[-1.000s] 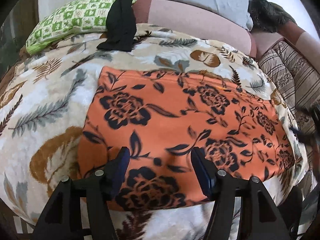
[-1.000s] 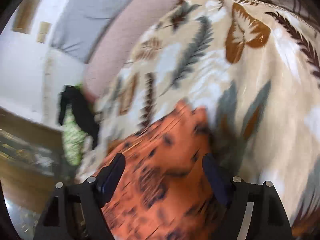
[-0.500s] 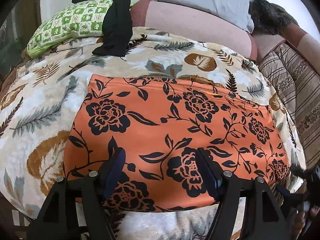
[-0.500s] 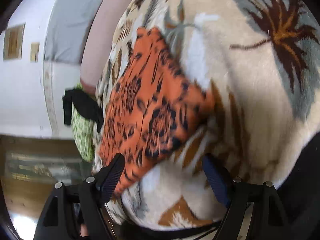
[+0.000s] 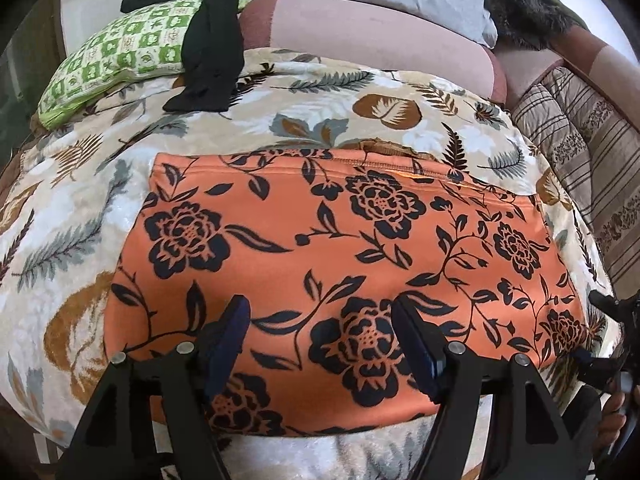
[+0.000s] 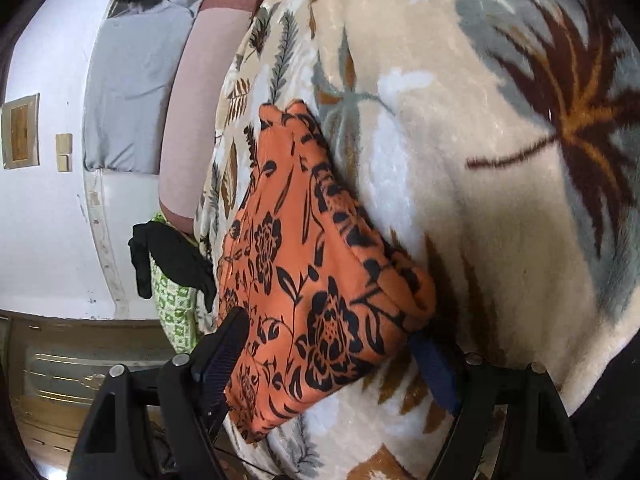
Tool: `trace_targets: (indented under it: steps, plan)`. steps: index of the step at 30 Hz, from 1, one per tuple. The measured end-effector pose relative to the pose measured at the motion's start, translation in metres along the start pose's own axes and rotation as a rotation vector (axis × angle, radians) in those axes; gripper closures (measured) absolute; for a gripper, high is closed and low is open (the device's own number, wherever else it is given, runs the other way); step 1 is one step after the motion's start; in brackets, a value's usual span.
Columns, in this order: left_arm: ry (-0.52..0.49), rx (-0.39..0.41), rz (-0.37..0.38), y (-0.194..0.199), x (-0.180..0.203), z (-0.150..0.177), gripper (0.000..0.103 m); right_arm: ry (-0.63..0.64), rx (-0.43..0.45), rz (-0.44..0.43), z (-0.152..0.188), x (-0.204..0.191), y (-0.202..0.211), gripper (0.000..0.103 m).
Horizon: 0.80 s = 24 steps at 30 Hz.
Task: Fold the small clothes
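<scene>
Since a second ago, both of my hands have changed their place over the bed. On the left side my view has pulled back a little: the orange flowered cloth now shows almost whole, where before its near edge was cut off under my left jaws. These jaws have also spread wider than a second ago; they are released and hover over the near part of the cloth, with nothing pressed between them.

On the right side the change is bigger. Before, the picture was blurred and the cloth filled the space between the jaws; now it is sharp and rolled to one side, so the bed looks almost upright. My right jaws stand wide and released at the near corner of the cloth. The corner lies between them, and one pad is partly hidden behind the folded edge; I cannot tell if it touches.

The cloth has not moved. It lies flat and folded on the leaf-patterned blanket, with its hem on the far side. Farther back, the green checked pillow carries the black garment, as earlier. At the right edge of the left view I see my right gripper and some fingers of the hand holding it.
</scene>
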<state>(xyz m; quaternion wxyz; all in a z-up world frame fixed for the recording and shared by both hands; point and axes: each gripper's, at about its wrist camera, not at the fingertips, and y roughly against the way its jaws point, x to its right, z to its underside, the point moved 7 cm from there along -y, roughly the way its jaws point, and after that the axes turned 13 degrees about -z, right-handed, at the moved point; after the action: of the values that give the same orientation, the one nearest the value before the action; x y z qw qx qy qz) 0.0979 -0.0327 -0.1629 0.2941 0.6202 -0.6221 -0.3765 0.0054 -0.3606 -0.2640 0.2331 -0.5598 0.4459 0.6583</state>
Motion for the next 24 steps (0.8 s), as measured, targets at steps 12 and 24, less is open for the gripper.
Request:
trace_targets:
  steps: [12,24]
  plan:
    - [-0.048,0.078,0.013,-0.009,0.034,-0.017,0.020,0.167,-0.045,0.007,-0.004,-0.017,-0.009,0.036]
    - [-0.209,0.112,-0.088,-0.020,0.052,-0.001,0.015,0.147,-0.100,0.067,-0.011,0.002,-0.029,0.064]
